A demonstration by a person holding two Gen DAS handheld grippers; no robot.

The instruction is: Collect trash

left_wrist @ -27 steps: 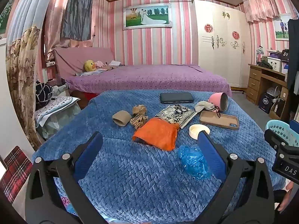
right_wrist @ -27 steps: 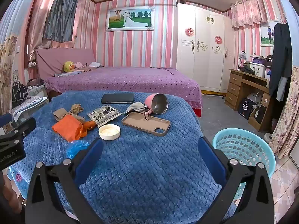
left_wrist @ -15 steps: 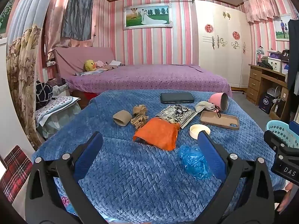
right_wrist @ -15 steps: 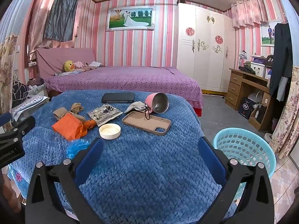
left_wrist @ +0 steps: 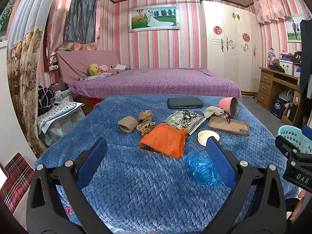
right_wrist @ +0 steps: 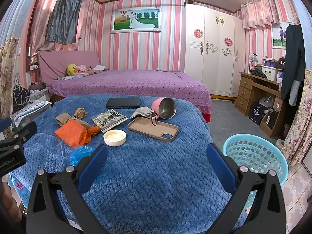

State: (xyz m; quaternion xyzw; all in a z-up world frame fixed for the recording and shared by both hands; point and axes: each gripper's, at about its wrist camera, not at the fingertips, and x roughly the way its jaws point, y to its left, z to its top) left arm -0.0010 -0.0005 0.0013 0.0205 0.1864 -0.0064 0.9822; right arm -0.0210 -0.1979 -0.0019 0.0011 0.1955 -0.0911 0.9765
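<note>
Blue blanket [right_wrist: 148, 175] is a plush, waffle-textured fleece. Blue bag [left_wrist: 202, 168] is thin crinkly glossy plastic, the orange wrapper [left_wrist: 165, 139] matt and crumpled. Pink cup [right_wrist: 163, 108] has a brushed metal inside. Basket [right_wrist: 255, 156], lower right, is smooth perforated plastic.

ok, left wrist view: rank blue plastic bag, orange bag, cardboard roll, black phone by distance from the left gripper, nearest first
From the left gripper:
1. blue plastic bag, by the right finger.
2. orange bag, centre, just ahead.
3. cardboard roll, farther, left.
4. black phone, far edge of the blanket.
</note>
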